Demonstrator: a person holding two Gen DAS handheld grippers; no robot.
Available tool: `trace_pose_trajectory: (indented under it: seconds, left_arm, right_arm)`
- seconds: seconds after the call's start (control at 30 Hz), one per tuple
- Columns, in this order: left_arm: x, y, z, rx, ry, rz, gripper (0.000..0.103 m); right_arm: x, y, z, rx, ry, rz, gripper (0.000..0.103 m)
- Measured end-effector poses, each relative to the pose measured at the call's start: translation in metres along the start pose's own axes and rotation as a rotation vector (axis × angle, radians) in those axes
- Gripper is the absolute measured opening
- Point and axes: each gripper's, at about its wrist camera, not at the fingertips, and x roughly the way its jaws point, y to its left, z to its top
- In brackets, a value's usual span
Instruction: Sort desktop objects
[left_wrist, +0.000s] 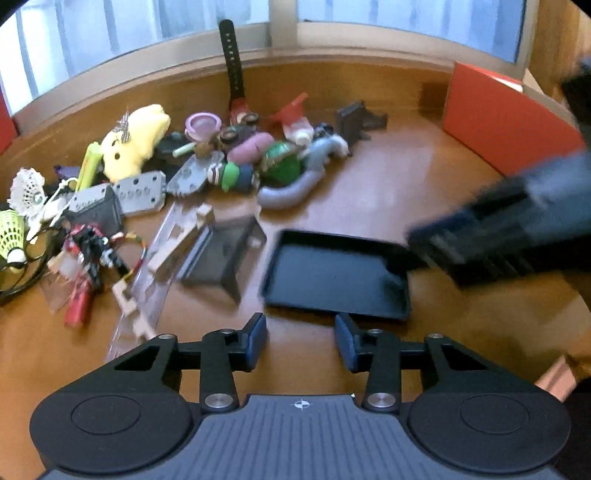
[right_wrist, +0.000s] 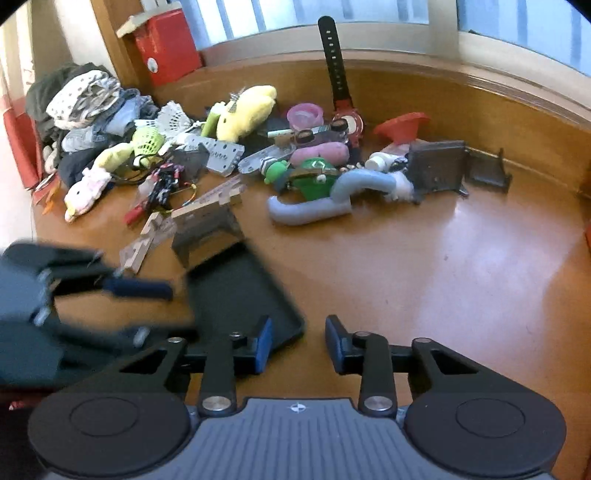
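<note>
A shallow black tray (left_wrist: 332, 280) lies flat on the wooden desk, just beyond my left gripper (left_wrist: 301, 341). That gripper is open, with only bare wood between its blue pads. The right gripper (left_wrist: 424, 243) appears blurred at the tray's far right corner. In the right wrist view the tray (right_wrist: 236, 295) sits low and left, its near corner beside the left fingertip of my right gripper (right_wrist: 299, 341). Its jaws stand apart and the pads press on nothing. My left gripper (right_wrist: 155, 310) is a blur at the tray's left edge.
A pile of small items fills the back: a yellow plush (left_wrist: 133, 144), a grey tube (left_wrist: 291, 188), a green toy (left_wrist: 280, 162), an upright black watch strap (left_wrist: 232, 66), shuttlecocks (left_wrist: 26, 188). A dark stand (left_wrist: 225, 254) stands left of the tray. A red box (left_wrist: 498, 122) is at the right, a heap of clothes (right_wrist: 81, 110) at the left.
</note>
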Motion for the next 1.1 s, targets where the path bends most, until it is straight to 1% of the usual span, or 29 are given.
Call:
trace_pose_trajectory:
  seconds: [0.1,0.17,0.23,0.3,0.37,0.4,0.43,0.47,0.5,0.53,0.57,0.63,0.7,0.77,0.83,0.87,0.9,0.97,1.0,1.03,1.1]
  left_arm:
    - [0.009,0.002,0.010,-0.015,-0.010,0.010,0.043]
    - [0.014,0.005,0.015,-0.035,-0.010,0.012,0.043]
    - [0.014,0.009,0.019,-0.075,-0.005,-0.010,0.044]
    - [0.013,0.012,0.022,-0.127,0.001,-0.045,0.046]
    - [0.010,0.008,0.027,-0.144,-0.011,-0.081,0.060]
    - [0.009,0.005,0.029,-0.148,-0.019,-0.099,0.062]
    - [0.008,0.001,0.031,-0.152,-0.026,-0.116,0.065]
    - [0.007,-0.002,0.033,-0.156,-0.033,-0.134,0.070]
    - [0.007,-0.006,0.035,-0.149,-0.038,-0.147,0.073]
    - [0.009,-0.012,0.036,-0.130,-0.037,-0.145,0.074]
    - [0.012,-0.020,0.038,-0.109,-0.032,-0.135,0.074]
    - [0.020,-0.036,0.040,-0.068,-0.015,-0.092,0.074]
    - [0.025,-0.049,0.043,-0.034,-0.003,-0.070,0.074]
    - [0.032,-0.060,0.044,-0.011,0.015,-0.037,0.074]
    - [0.038,-0.066,0.044,-0.002,0.040,-0.007,0.075]
    - [0.040,-0.067,0.044,-0.009,0.048,0.010,0.082]
    - [0.041,-0.066,0.044,-0.019,0.050,0.026,0.086]
    - [0.043,-0.064,0.044,-0.038,0.062,0.051,0.097]
    - [0.045,-0.062,0.044,-0.053,0.069,0.059,0.101]
    - [0.046,-0.059,0.044,-0.072,0.077,0.061,0.103]
    - [0.044,-0.060,0.045,-0.071,0.065,0.055,0.101]
  right_arm:
    - [-0.007,0.003,-0.009,-0.017,0.001,0.022,0.037]
    - [-0.010,0.004,-0.013,-0.022,0.001,0.051,0.037]
    - [-0.015,0.003,-0.016,-0.010,-0.006,0.094,0.037]
    - [-0.021,0.001,-0.018,0.005,-0.022,0.111,0.037]
    - [-0.028,-0.003,-0.019,0.006,-0.036,0.108,0.037]
    - [-0.033,-0.006,-0.020,0.006,-0.044,0.100,0.040]
    - [-0.038,-0.010,-0.021,0.011,-0.053,0.088,0.042]
    - [-0.043,-0.015,-0.021,0.025,-0.060,0.066,0.047]
    - [-0.047,-0.021,-0.022,0.043,-0.066,0.040,0.050]
    - [-0.050,-0.026,-0.023,0.059,-0.071,0.013,0.051]
    - [-0.053,-0.031,-0.023,0.074,-0.075,-0.020,0.053]
    - [-0.056,-0.038,-0.025,0.102,-0.076,-0.110,0.059]
    - [-0.057,-0.044,-0.027,0.129,-0.073,-0.186,0.067]
    - [-0.056,-0.048,-0.031,0.144,-0.071,-0.235,0.069]
    - [-0.054,-0.052,-0.035,0.143,-0.070,-0.269,0.072]
    - [-0.054,-0.053,-0.037,0.141,-0.071,-0.282,0.072]
    - [-0.054,-0.054,-0.039,0.141,-0.075,-0.292,0.073]
    - [-0.053,-0.056,-0.042,0.146,-0.080,-0.299,0.075]
    - [-0.053,-0.059,-0.043,0.157,-0.082,-0.297,0.076]
    - [-0.053,-0.061,-0.044,0.169,-0.082,-0.295,0.076]
    - [-0.051,-0.065,-0.045,0.194,-0.077,-0.286,0.077]
